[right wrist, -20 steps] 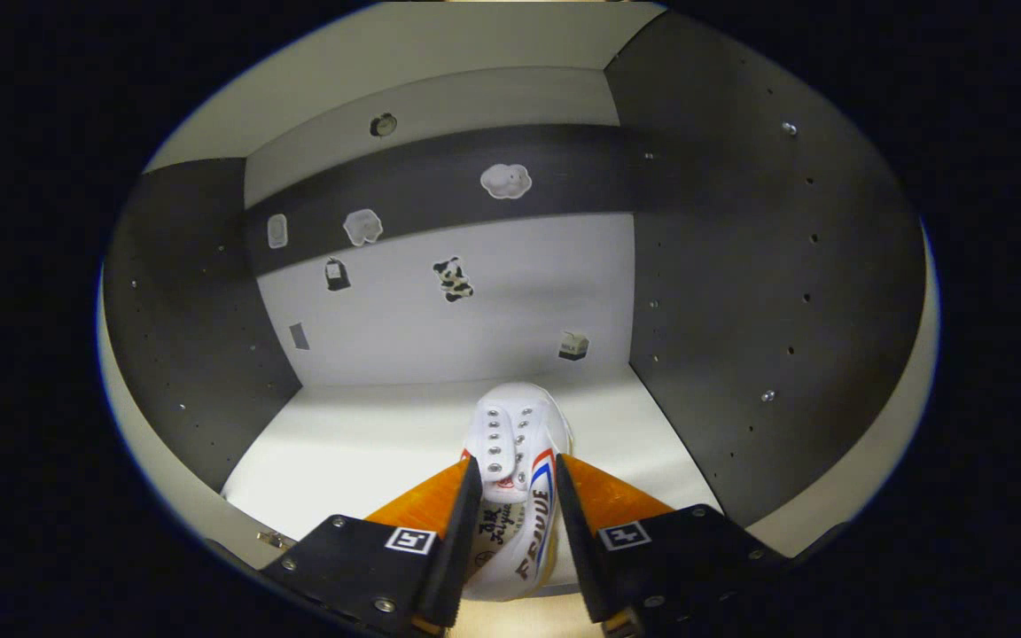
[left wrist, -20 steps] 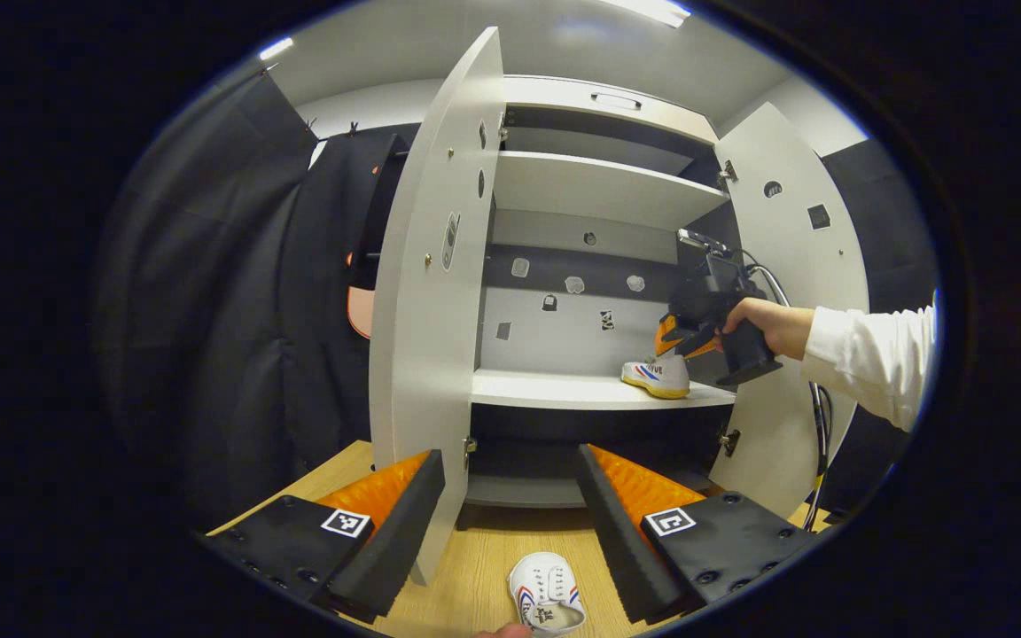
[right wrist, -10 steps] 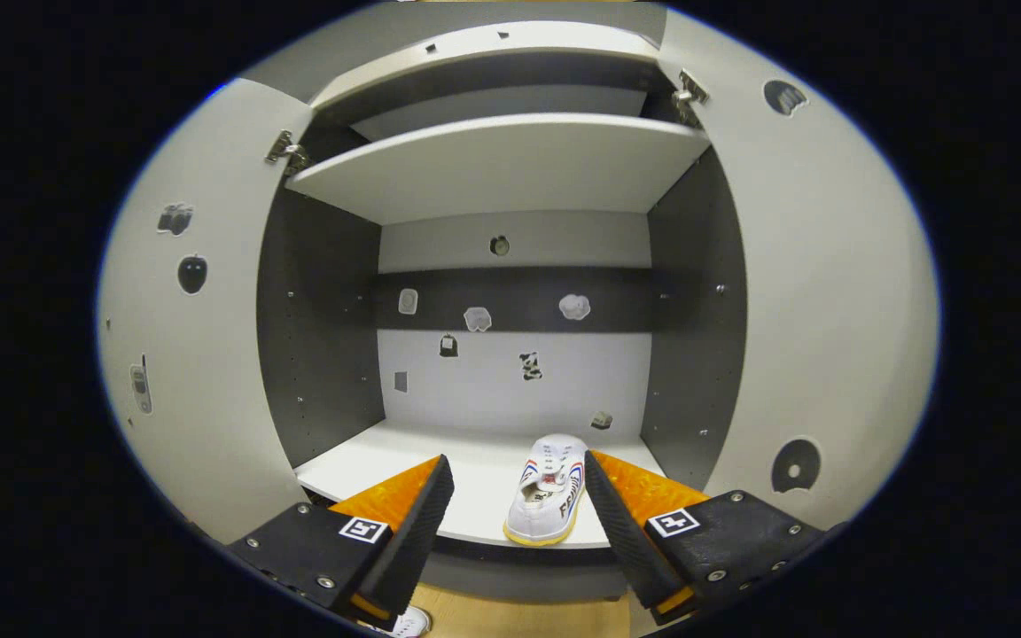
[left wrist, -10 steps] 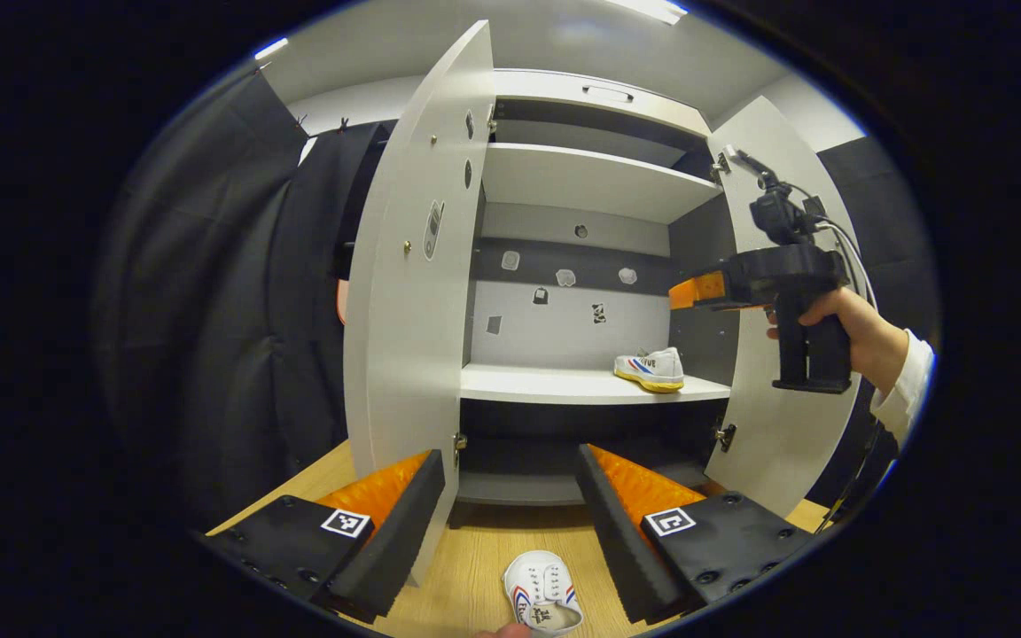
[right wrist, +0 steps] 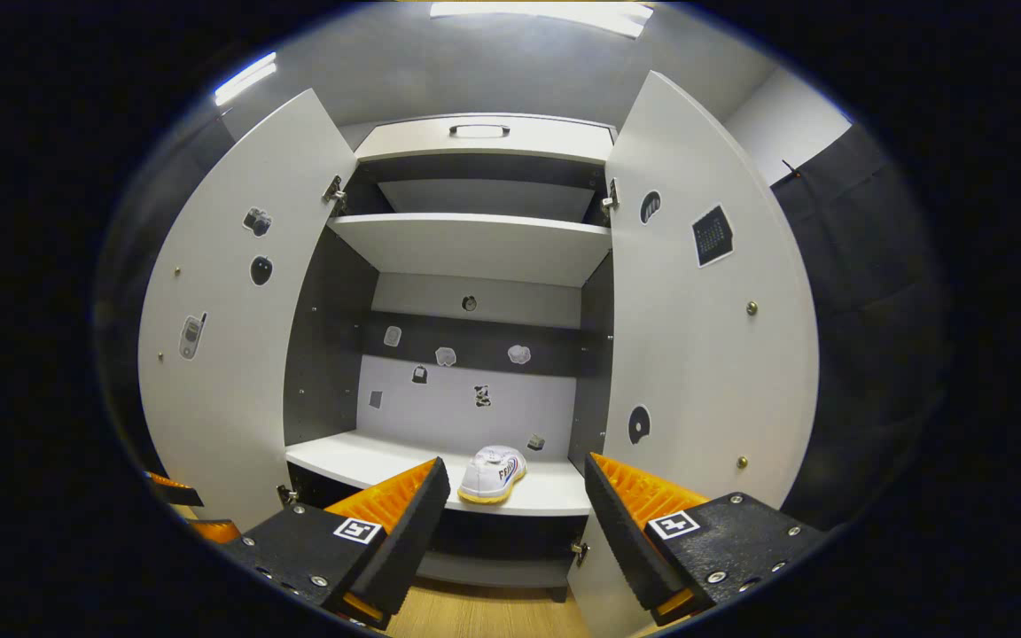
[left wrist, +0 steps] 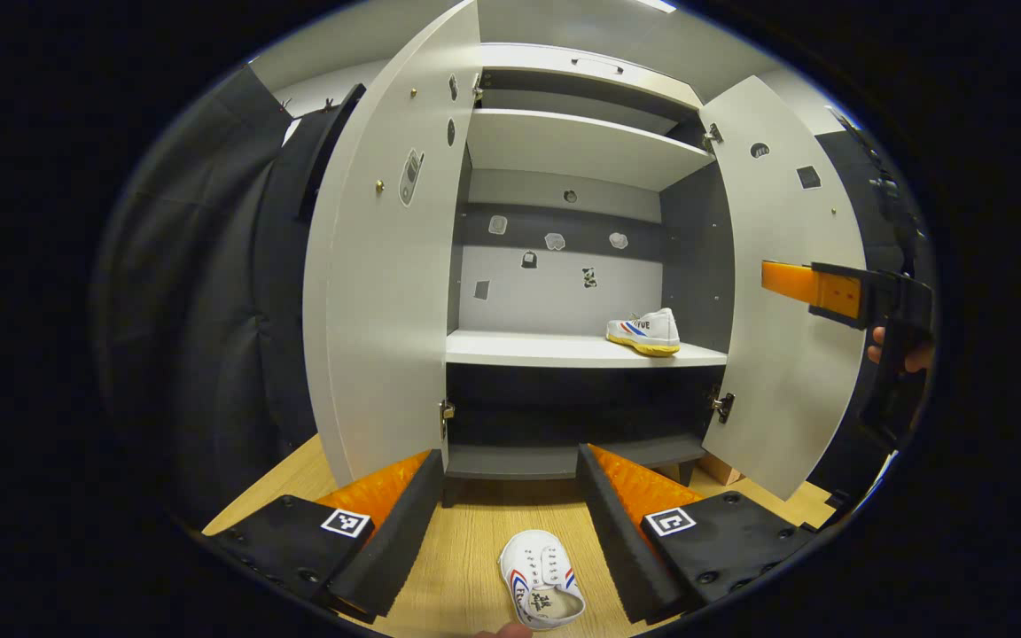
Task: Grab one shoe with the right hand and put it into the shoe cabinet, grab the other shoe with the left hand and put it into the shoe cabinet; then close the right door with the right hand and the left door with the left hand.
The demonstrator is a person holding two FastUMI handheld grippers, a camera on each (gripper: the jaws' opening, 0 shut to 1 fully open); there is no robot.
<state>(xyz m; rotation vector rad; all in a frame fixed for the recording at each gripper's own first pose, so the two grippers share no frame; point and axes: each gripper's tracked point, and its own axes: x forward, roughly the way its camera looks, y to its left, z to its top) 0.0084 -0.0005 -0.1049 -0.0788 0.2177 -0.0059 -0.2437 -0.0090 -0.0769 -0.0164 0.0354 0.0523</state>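
Right gripper [right wrist: 510, 523] now back, apparently empty-jawed.

Left gripper view: low over wooden floor [left wrist: 466, 567], faces open shoe cabinet [left wrist: 564, 266] from left of centre, tilted down. Right gripper view: higher, farther back, faces cabinet [right wrist: 475, 248] squarely. Shared: both open doors, shelves, stickered back panel.

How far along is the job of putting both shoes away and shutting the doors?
Done: one shoe sits on the cabinet shelf.
In hand: nothing; the open left claw hangs above the second shoe on the floor.
Left: shelve it, then close both open doors.
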